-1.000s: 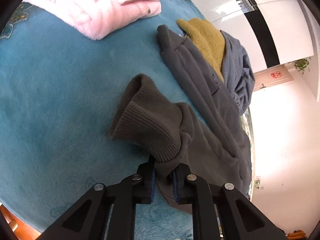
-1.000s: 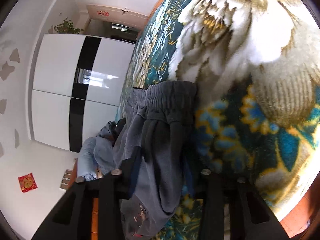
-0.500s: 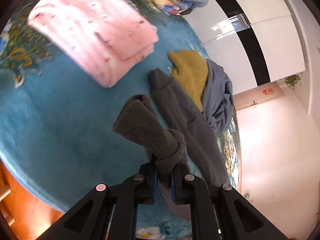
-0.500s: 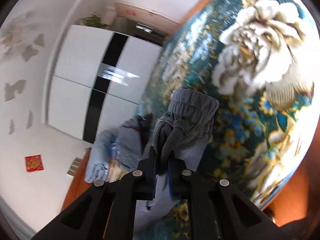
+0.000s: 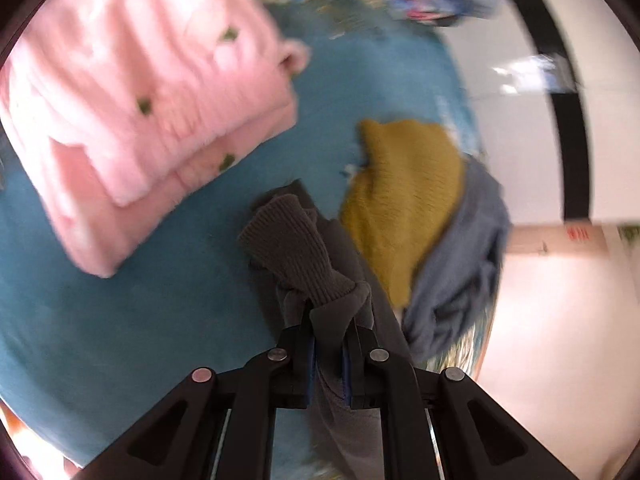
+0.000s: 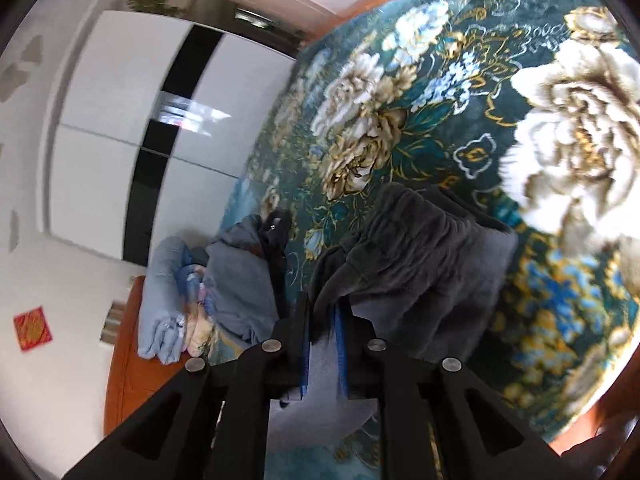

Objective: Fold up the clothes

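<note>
Left tongs (image 5: 329, 322) clamped, right tongs (image 6: 323, 312) clamped

Left wrist view looks down close over the bed (image 5: 100, 320); right wrist view skims along it toward the wardrobe (image 6: 120, 140), shared by both

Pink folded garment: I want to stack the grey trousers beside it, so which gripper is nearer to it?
Left. The left gripper, clamping the ribbed cuff, has the pink folded garment just ahead-left. The right gripper holds the waistband; pink isn't in its view.

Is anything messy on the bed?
Yes. Beside the neatly folded pink top, a mustard sweater and blue-grey garment lie crumpled in a heap, unfolded.
</note>
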Available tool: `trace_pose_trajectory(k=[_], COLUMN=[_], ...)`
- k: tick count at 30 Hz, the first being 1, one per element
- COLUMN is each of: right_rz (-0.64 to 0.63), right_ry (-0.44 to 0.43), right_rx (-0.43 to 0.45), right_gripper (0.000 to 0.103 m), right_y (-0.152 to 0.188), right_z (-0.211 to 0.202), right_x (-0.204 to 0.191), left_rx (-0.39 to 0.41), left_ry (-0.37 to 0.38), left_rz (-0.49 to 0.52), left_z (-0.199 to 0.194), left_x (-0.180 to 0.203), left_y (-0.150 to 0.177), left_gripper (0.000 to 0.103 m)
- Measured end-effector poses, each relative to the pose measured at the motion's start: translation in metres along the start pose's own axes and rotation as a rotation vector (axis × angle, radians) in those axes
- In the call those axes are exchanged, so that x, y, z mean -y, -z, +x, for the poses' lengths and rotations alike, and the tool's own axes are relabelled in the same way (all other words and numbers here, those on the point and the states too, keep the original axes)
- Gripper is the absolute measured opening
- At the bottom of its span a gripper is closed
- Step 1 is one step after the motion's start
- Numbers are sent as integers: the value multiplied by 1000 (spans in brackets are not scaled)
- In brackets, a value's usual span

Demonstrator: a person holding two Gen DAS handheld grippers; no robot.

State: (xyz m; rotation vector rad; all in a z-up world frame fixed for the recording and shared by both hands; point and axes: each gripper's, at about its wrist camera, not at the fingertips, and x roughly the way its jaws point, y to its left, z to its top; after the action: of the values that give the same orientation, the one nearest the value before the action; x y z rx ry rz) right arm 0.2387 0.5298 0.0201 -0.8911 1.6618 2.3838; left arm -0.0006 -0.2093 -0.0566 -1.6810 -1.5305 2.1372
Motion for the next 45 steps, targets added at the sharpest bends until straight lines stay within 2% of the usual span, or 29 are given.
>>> trace_pose_trajectory(k=[3,5,6,7,8,10,11,14,15,16,18,20,23,24,25,26,28,30,33,34,38,41,45], right_rz=[18,33,37,34,32,27,19,11,1,-18,-50,-81,-127,-140,-152,-164,-173,-175,-203,-199,-147,-154,-191], right_ry=[40,52,51,52,52,53,56,55,52,54,49,37,8,-1,1,17,19,-4,-94,-83,75,87,93], right_rx=[-11,-12,-4,9,21,45,57,60,60,62,67,65,32,18,10,8,10,15,10,5,-38,-31,-19], right_gripper=[15,15,15,15,15,15,15,31,31,31,31,32,33,33,33,34,34,37,37,38,38,38,38], right_y=[-17,-29,-33,-37,-42,-50,-53,-56,-55,-53,-47,-38,-18,-11,-5,0,4,5,4,2,-6,-5,1], right_z=[26,44,48,51,55,61,62,64,62,59,51,44,37,35,33,32,31,31,37,43,75,78,69], right_x=[-8,-9,-9,-8,-6,-2,0,10,12,14,18,21,26,28,30,33,39,44,46,48,65,62,52], left_rx=[-30,-42,-49,-50,-43,-26,-13,28,59,94,152,162,126,128,133,146,177,184,164,156,122,100,91], left_ry=[-25,13,39,70,99,183,212,286,280,243,150,80,91,89,82,64,19,27,50,58,87,116,193], left_rz=[-69,-93,-84,-64,-43,-4,10,103,156,202,276,316,305,315,329,343,364,399,402,398,385,376,367], left_z=[27,39,44,48,50,53,51,32,23,16,9,11,21,22,24,25,26,27,29,29,31,32,31], left_x=[2,5,9,12,15,17,16,9,5,0,-11,-24,-34,-31,-27,-23,-14,-6,-10,-12,-21,-27,-42], left_y=[-15,-21,-23,-26,-27,-29,-29,-20,-14,-9,0,5,5,5,5,5,5,10,12,11,11,10,9], left_gripper=[12,13,18,28,32,46,49,54,56,57,57,55,52,48,48,47,39,39,39,39,41,42,42])
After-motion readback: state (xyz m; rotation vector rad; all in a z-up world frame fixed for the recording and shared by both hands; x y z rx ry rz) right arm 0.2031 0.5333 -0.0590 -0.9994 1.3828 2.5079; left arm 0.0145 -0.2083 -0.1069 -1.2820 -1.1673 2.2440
